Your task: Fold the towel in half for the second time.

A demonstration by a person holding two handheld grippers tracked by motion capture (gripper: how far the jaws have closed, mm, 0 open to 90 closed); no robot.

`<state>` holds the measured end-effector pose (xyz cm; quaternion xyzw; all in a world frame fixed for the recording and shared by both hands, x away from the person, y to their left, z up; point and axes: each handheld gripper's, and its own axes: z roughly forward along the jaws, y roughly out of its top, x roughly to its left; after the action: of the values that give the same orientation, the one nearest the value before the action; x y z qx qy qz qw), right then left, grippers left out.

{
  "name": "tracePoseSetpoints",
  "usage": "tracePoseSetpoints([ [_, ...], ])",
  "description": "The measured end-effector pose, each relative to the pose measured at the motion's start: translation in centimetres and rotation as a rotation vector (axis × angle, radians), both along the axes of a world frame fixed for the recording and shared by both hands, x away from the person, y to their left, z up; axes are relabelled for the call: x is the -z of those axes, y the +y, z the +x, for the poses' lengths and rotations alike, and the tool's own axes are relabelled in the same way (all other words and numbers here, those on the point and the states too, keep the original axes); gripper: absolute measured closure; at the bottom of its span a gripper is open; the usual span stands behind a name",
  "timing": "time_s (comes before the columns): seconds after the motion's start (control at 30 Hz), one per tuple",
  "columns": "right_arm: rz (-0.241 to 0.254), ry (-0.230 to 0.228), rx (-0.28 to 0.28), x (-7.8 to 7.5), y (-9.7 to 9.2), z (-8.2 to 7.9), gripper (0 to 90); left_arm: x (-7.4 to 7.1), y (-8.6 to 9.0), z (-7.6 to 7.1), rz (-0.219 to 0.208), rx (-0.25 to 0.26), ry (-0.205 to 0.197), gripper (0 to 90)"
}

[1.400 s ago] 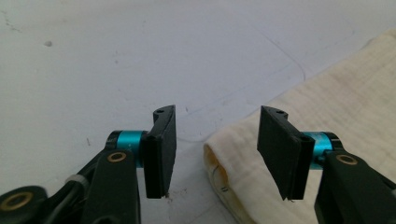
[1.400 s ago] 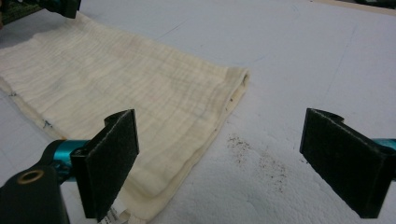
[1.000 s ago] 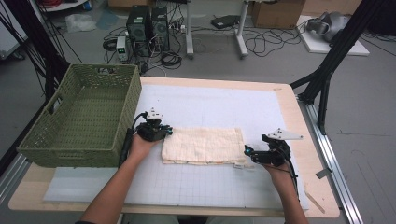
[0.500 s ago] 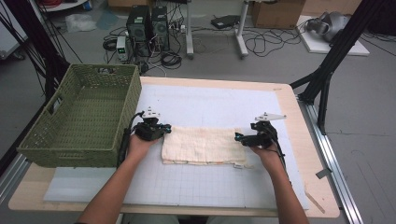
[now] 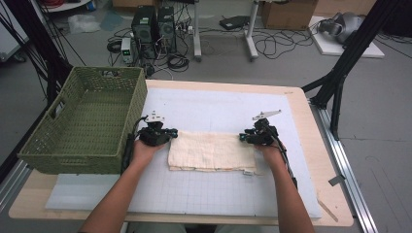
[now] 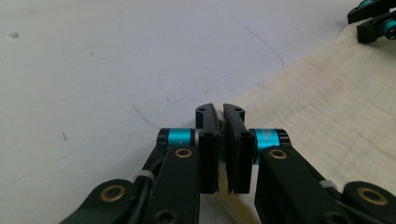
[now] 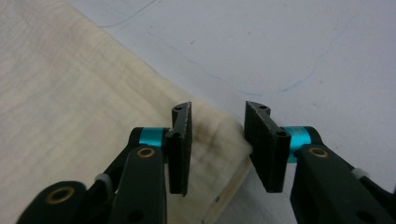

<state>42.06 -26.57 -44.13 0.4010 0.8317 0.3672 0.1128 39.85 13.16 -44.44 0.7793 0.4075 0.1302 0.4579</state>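
- Cloth [image 5: 211,151] lies folded flat on the white mat [image 5: 204,194] at mid-tabletop, long side running left to right, well clear of the green basket [image 5: 82,126] at the left.
- Left gripper [image 5: 163,137] sits at the cloth's far left corner. In the left gripper view its jaws are nearly together, pinching the cloth edge [image 6: 223,158] between the pads.
- Right gripper [image 5: 250,138] is at the far right corner. Its jaws have just been closing; in the right gripper view they stand at a narrow gap with the corner [image 7: 219,140] between them, pads not yet pressing.
- Risk, as we judge it: the right jaws may shut on only the upper layers. The folded stack is thick at that corner, so the lower plies could drop out on lifting.
- Risk: the left grip is shallow, right at the edge. A pull from the right hand could slide the cloth out of it.
- Risk: if one hand lifts before the other has a hold, the fold opens and the cloth skews.
- Views compared: the high view gives the whole layout, with both hands, the basket and the cloth's outline, but the jaw gaps are too small to read there.
- The gripper views settle the gaps and show the layered edge [image 7: 233,182]. The left gripper view also catches the right gripper [image 6: 373,23] across the cloth.
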Motion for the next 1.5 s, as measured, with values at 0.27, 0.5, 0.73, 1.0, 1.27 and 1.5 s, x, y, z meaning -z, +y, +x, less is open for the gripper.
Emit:
tracePoseSetpoints([
  [0.27, -0.01, -0.049, -0.004, -0.2, 0.0, -0.6, 85.1, -0.1, 0.3, -0.3, -0.017, -0.007, -0.025, 84.5],
  [0.5, 0.037, -0.149, 0.039, -1.4, 0.1, -1.1, 84.8, -0.8, 0.4, -0.8, -0.031, -0.02, -0.093, 84.5],
  [0.73, 0.012, -0.209, -0.002, -2.7, 0.5, -2.3, 84.8, -0.8, 0.7, -2.1, -0.055, -0.019, -0.124, 84.5],
  [1.0, 0.048, -0.196, -0.02, -3.4, 0.1, -3.0, 84.0, -1.6, 0.9, -3.9, -0.083, 0.011, -0.162, 84.4],
  [1.27, 0.089, -0.229, -0.031, -2.9, -0.3, -5.1, 84.6, -1.6, 1.2, -5.0, -0.09, 0.026, -0.167, 84.4],
  [1.5, 0.13, -0.213, -0.039, -2.1, -1.1, -6.7, 85.2, -1.2, 1.1, -6.3, -0.076, 0.051, -0.151, 84.4],
])
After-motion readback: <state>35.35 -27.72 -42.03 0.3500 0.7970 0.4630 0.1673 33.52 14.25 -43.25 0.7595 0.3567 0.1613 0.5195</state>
